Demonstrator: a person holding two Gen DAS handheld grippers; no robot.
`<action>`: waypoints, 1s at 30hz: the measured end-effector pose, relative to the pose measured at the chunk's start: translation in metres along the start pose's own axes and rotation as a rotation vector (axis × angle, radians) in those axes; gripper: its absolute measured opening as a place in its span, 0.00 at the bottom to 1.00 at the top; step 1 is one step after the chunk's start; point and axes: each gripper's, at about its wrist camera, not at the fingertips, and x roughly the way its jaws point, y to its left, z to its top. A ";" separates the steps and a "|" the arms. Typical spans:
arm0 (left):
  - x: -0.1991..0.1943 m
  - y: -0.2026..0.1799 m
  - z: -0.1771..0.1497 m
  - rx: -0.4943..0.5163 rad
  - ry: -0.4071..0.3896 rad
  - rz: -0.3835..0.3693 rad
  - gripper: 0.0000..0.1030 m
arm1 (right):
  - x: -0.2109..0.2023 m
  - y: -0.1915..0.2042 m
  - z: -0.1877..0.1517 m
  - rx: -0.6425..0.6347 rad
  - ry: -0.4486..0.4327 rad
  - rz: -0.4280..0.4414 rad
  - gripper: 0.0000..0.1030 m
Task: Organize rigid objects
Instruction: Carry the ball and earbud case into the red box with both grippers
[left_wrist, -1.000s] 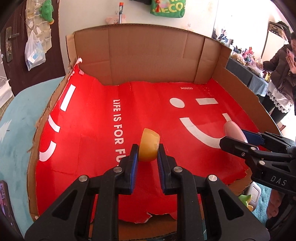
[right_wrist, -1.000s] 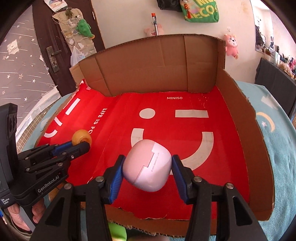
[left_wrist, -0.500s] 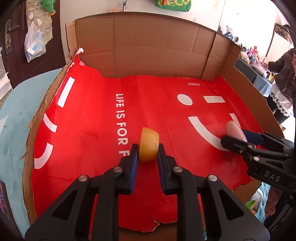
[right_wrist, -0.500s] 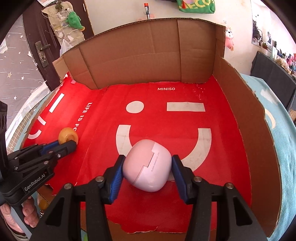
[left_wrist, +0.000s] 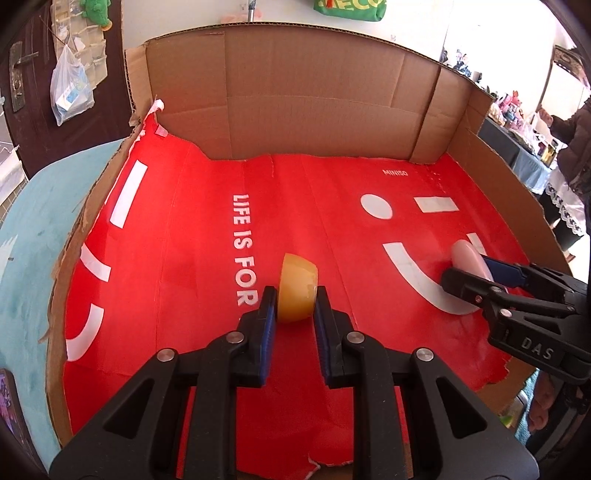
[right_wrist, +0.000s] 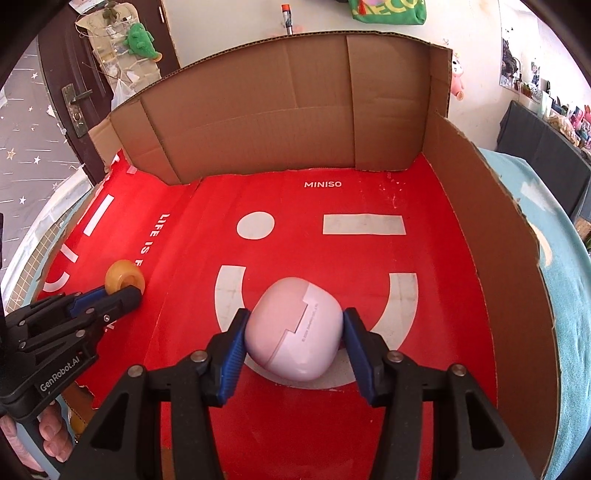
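My left gripper (left_wrist: 293, 302) is shut on a yellow tape roll (left_wrist: 297, 288), held low over the red floor (left_wrist: 192, 258) of a cardboard box, near the words "LIFE IS FOR". The roll also shows in the right wrist view (right_wrist: 123, 280), with the left gripper (right_wrist: 122, 295) behind it. A pink rounded case (right_wrist: 293, 339) rests on the red floor over the white smile mark. My right gripper (right_wrist: 293, 332) stands around it; its right pad shows a small gap from the case. In the left wrist view the case (left_wrist: 469, 258) sits at the right gripper's (left_wrist: 476, 273) tips.
The box has tall cardboard walls at the back (right_wrist: 295, 110) and right (right_wrist: 498, 258); the left and front edges are low and torn. It lies on a light blue cloth (left_wrist: 33, 229). A person (left_wrist: 576, 147) stands at the far right.
Both grippers have moved forward and down into the box. The pink case now rests on the floor and the right jaws have widened slightly around it.
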 end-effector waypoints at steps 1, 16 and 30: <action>0.000 0.000 0.000 -0.001 -0.001 0.000 0.18 | 0.000 0.000 0.000 0.000 -0.002 -0.001 0.52; 0.002 0.002 0.000 -0.004 0.003 -0.006 0.18 | 0.000 -0.002 0.000 0.017 -0.004 0.015 0.52; 0.002 0.000 -0.001 0.011 0.010 0.005 0.19 | -0.001 -0.003 0.001 0.024 -0.007 0.024 0.53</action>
